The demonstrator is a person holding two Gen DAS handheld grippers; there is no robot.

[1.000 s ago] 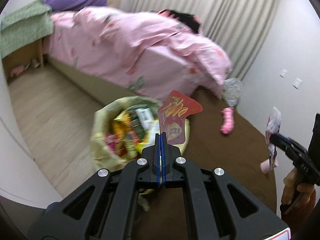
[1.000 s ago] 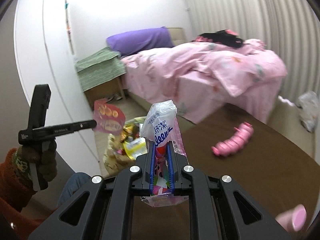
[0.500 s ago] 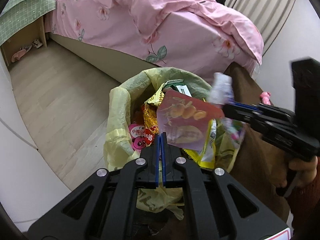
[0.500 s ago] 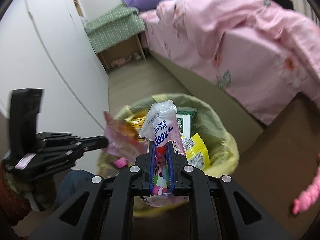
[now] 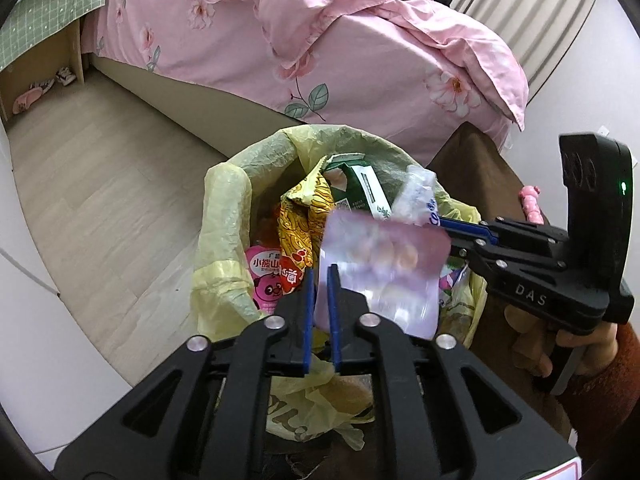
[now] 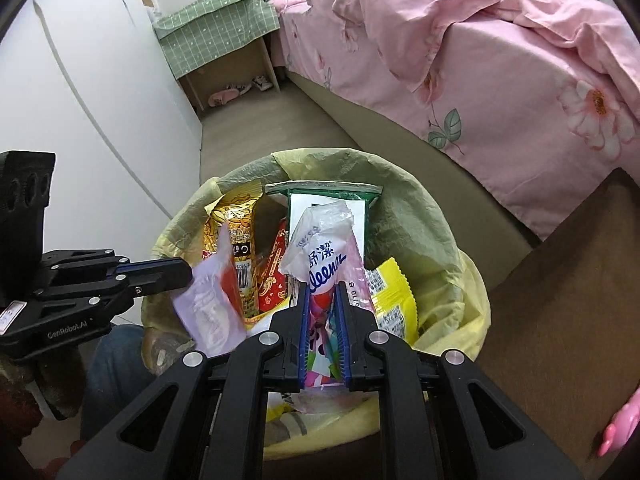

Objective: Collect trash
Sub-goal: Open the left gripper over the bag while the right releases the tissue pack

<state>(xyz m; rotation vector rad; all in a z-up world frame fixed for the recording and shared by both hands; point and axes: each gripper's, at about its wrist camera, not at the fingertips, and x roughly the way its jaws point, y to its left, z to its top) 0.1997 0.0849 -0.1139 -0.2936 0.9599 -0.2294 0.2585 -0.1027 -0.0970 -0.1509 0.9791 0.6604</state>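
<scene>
A bin lined with a yellow bag (image 5: 224,240) (image 6: 440,240) stands below both grippers, full of snack wrappers. My left gripper (image 5: 320,280) hangs over it with its jaws opening. A pink snack packet (image 5: 380,276) (image 6: 208,312) is blurred and tilted, its edge loose in the gap between the blue pads. My right gripper (image 6: 324,304) is over the bin's near side, its jaws opening too. A soft tissue pack (image 6: 320,256) (image 5: 416,196) still stands upright between its pads and fills the gap. Each gripper shows in the other's view: the right gripper (image 5: 460,232), the left gripper (image 6: 184,276).
A brown table (image 6: 560,300) borders the bin on the right, with a pink toy (image 5: 530,204) on it. A bed with a pink floral quilt (image 5: 360,60) lies behind. A green-covered nightstand (image 6: 216,36) and white doors stand at the left. A hand (image 5: 532,340) grips the right handle.
Both grippers swung from above the table to over the bin and sank. Their pads have parted a little, and the pink packet has tipped and blurred at the left pads.
</scene>
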